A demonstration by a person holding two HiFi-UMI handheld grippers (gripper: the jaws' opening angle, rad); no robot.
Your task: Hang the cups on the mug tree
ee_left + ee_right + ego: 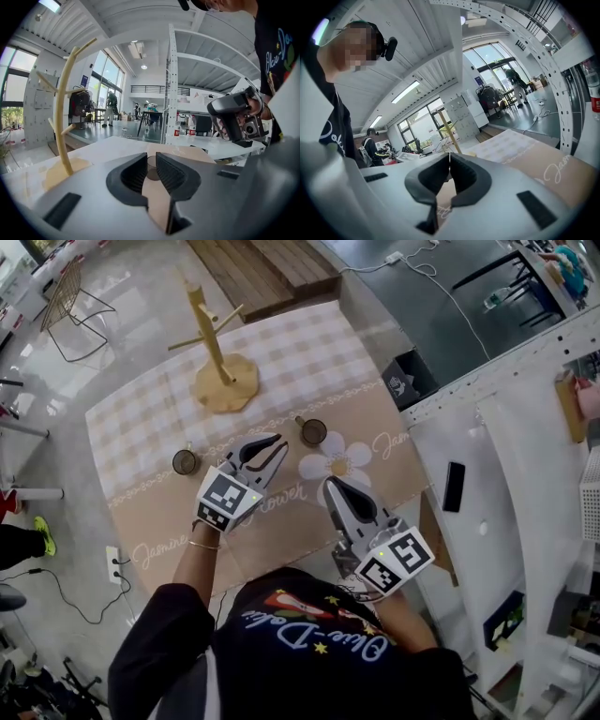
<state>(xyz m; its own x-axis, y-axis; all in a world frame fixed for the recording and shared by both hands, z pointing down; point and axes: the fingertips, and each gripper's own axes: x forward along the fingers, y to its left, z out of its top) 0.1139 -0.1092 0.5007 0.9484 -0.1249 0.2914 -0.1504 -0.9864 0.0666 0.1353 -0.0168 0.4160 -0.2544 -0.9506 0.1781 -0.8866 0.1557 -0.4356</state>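
Two cups on the counter (300, 352), neither hung. Left cup (185, 461) stands apart. Mug tree (220, 352) behind, pegs bare. Left gripper (278, 452): fingers slightly apart, empty, aimed at right cup (312, 431). Right gripper (330, 483): fingers closed, empty. Advice: widen the fingers, pinch the rim, leave the handle free.

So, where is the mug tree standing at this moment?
In the head view the mug tree stands on the checked cloth, upper left of centre, beyond the left cup and the right cup.
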